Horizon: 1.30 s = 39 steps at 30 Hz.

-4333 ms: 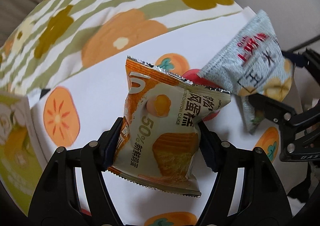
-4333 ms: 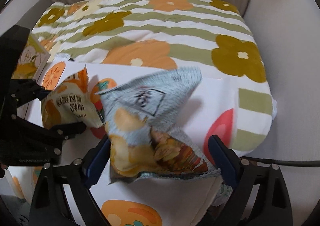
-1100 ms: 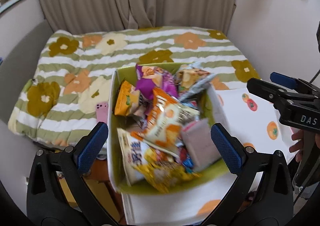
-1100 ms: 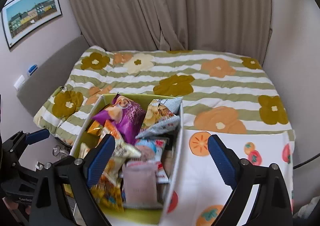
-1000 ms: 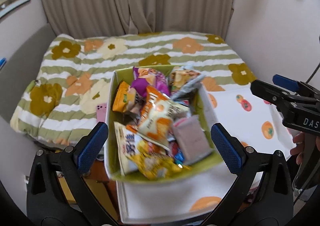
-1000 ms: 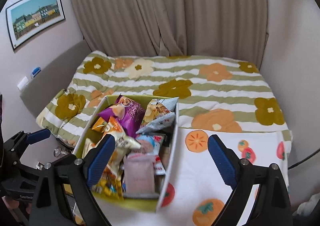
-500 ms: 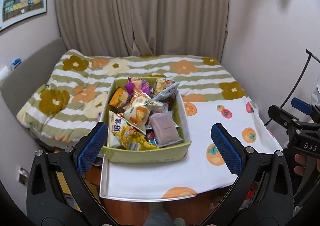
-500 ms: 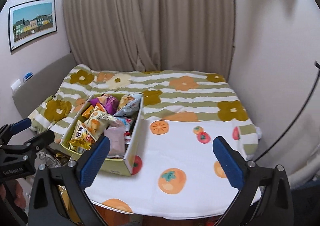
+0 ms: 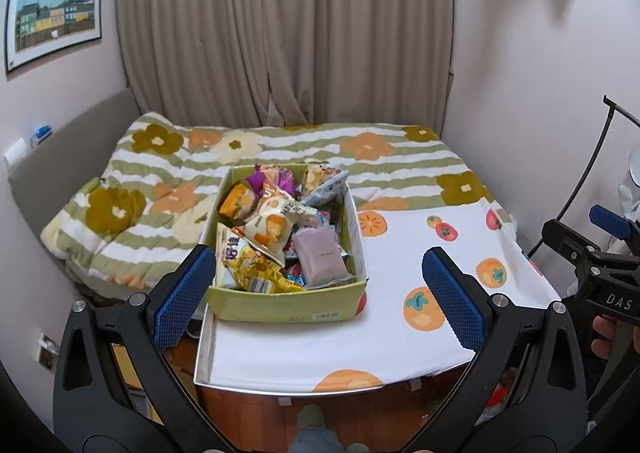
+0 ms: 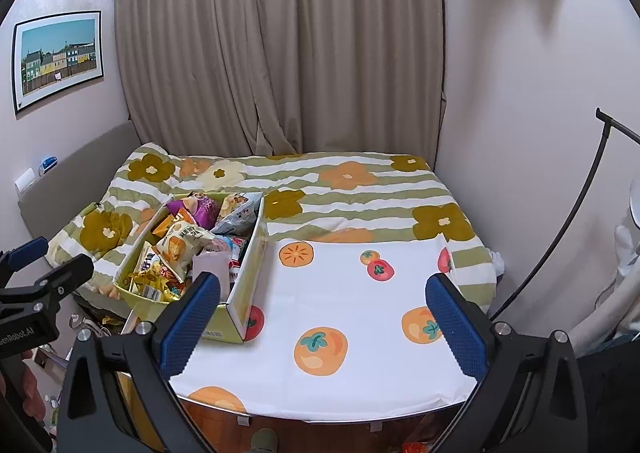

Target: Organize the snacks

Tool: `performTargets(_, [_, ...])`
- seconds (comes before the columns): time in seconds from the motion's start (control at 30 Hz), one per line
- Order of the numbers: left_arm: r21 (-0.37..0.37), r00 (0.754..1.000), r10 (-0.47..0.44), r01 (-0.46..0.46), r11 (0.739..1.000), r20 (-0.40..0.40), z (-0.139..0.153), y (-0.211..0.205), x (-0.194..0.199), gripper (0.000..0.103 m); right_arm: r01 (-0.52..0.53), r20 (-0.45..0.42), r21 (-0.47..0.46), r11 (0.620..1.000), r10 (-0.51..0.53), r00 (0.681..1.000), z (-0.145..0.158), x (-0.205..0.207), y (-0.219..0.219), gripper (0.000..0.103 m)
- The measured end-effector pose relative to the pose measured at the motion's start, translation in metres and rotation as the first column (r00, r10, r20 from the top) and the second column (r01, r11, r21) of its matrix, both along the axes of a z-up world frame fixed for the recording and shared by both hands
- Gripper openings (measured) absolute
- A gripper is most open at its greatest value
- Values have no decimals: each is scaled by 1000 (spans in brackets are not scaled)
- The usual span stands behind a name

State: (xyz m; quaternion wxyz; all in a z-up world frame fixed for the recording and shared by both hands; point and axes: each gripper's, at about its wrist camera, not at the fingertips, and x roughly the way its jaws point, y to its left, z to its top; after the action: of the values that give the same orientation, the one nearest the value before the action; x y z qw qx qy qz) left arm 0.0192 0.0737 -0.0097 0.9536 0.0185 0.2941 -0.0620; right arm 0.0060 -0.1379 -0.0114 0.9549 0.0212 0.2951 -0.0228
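Beige curtains (image 9: 288, 33) back a flowered bed (image 9: 168, 181). Left hand-held gripper (image 9: 320, 295) and right hand-held gripper (image 10: 322, 315) both hang spread wide, gripping nothing, above the fruit-print table (image 10: 360, 317). On its left end, a green box (image 9: 288, 305) brims with jumbled snack packets (image 9: 276, 229); labels mostly unreadable.

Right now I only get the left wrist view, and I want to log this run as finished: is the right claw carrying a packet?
Observer: No. In the right wrist view the right claw is open, with only the white cloth showing between its fingers.
Operator: Anything leaning on the outer right wall of the snack box? I only see inside it.
Observer: Nothing. That wall is bare; there is just a red fruit print on the cloth at its near corner.
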Motion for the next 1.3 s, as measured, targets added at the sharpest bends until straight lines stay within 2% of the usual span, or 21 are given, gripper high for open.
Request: performTargets(1.3, [16, 1000, 1, -1, 1000, -1, 3, -18, -1, 102, -2, 1, 6, 1000, 2, 1000, 1, -1, -6, 102])
